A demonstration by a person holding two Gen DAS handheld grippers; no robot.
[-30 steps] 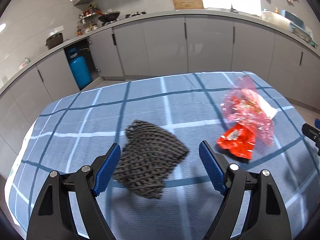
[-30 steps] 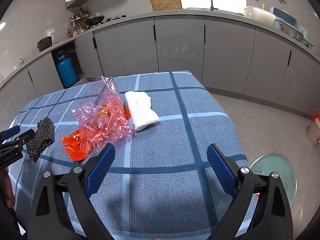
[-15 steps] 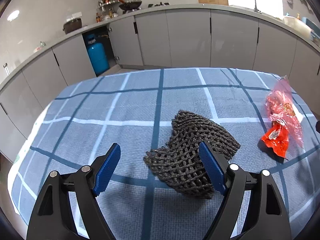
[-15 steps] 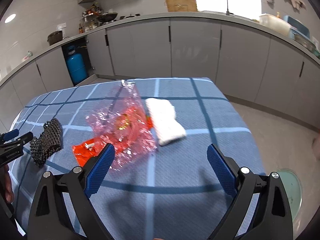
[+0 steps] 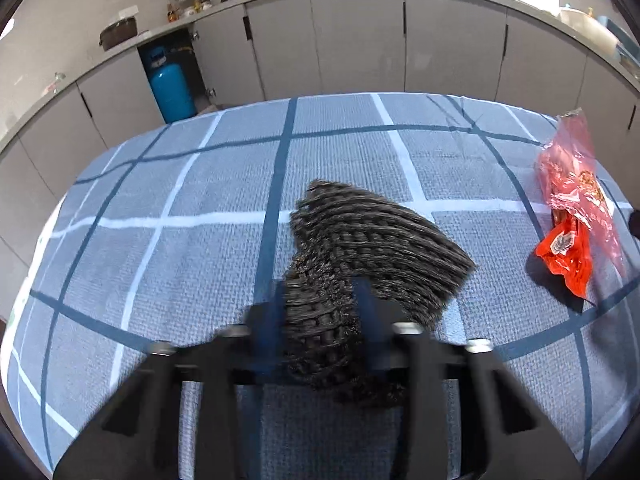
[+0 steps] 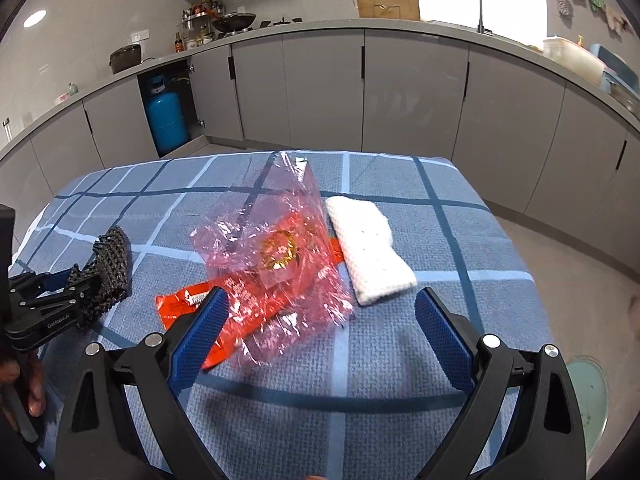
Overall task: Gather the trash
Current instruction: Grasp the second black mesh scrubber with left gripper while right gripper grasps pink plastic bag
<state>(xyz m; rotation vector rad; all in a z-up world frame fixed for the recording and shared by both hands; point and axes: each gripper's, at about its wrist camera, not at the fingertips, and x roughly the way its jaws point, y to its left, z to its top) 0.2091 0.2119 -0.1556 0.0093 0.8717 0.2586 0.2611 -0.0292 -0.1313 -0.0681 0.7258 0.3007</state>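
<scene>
1. Since a second ago, the left gripper (image 5: 320, 320) has come down over the black mesh (image 5: 372, 240), and its jaws, wide apart then, now stand narrow and are closing with the mesh between them.
2. Blue pads (image 5: 366, 304) press into the near end of the mesh and bunch it up, while the far part fans out flat on the tablecloth (image 5: 160, 280). The left gripper is blurred in its own view.
3. From the right wrist view, the left gripper (image 6: 74, 280) sits at the left edge of the table, gripping the mesh (image 6: 112, 264), whose far end stands up off the cloth.
4. The right gripper (image 6: 324, 336) hovers over the near side of the table with its jaws wide and nothing between the pads.
5. Just beyond its left finger (image 6: 200, 332) lies a red wrapper (image 6: 180, 304), partly under a crumpled pink bag (image 6: 280, 248) of clear film.
6. A white pad (image 6: 368, 256) lies just right of the pink bag, touching its edge.
7. In the left wrist view, the pink bag (image 5: 572, 176) and red wrapper (image 5: 568, 252) lie at the far right, well apart from the mesh.
8. Grey cabinets (image 6: 412, 92) run behind the table, with a blue gas bottle (image 6: 166, 120) in an open bay on the left.
9. A round green lid (image 6: 588, 384) shows on the floor at the lower right.
</scene>
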